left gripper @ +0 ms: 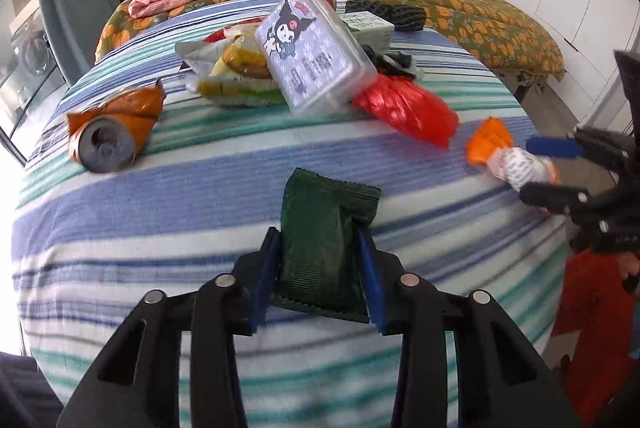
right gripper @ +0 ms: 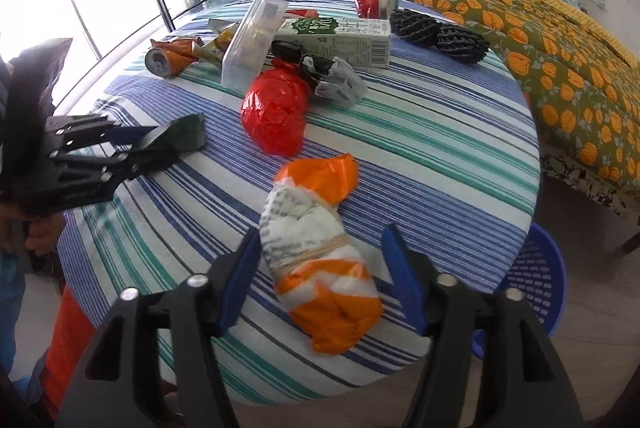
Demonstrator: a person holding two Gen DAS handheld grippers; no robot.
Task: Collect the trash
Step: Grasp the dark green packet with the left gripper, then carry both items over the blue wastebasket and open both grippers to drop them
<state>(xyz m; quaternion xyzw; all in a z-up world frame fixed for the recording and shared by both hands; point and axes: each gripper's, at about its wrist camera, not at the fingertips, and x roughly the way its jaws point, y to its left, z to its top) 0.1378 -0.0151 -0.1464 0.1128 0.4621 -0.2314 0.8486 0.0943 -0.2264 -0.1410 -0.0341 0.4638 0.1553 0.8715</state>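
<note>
Left gripper [left gripper: 320, 276] nearest in its own view, jaws clenched on the dark green wrapper [left gripper: 326, 240], pads pressing both long edges; packet sits at the near edge of the striped worktop [left gripper: 160, 196]. Right gripper [right gripper: 320, 280], jaws released, straddles the orange-and-white bundle [right gripper: 320, 260] bound with a rubber band; a clear gap shows beside the right pad, the left pad just beside or brushing the bundle, cannot tell which. Blue basket [right gripper: 536, 276] stands on the floor below the worktop's right rim, likely the bin. Mid-worktop: red plastic bag [right gripper: 276, 108], crushed orange can [left gripper: 108, 136] to the left. Farther: clear plastic box [left gripper: 312, 56] tilted on snack wrappers [left gripper: 236, 68], a cartoon character printed on its lid, the lettering too blurred to read; green-and-white carton [right gripper: 340, 40] with a barcode and small print, not legible; black mesh pieces [right gripper: 440, 32]; red can [right gripper: 372, 2] at the far edge. Bed with the orange-leaf cover [right gripper: 560, 60] beyond. Risks, judged: the thin wrapper may slide or fold out of the pads if lifted fast; the bundle is soft and slick, so closing off-centre could squeeze it out toward the rim and onto the floor; both grippers work close together, a crossing path could knock them.
</note>
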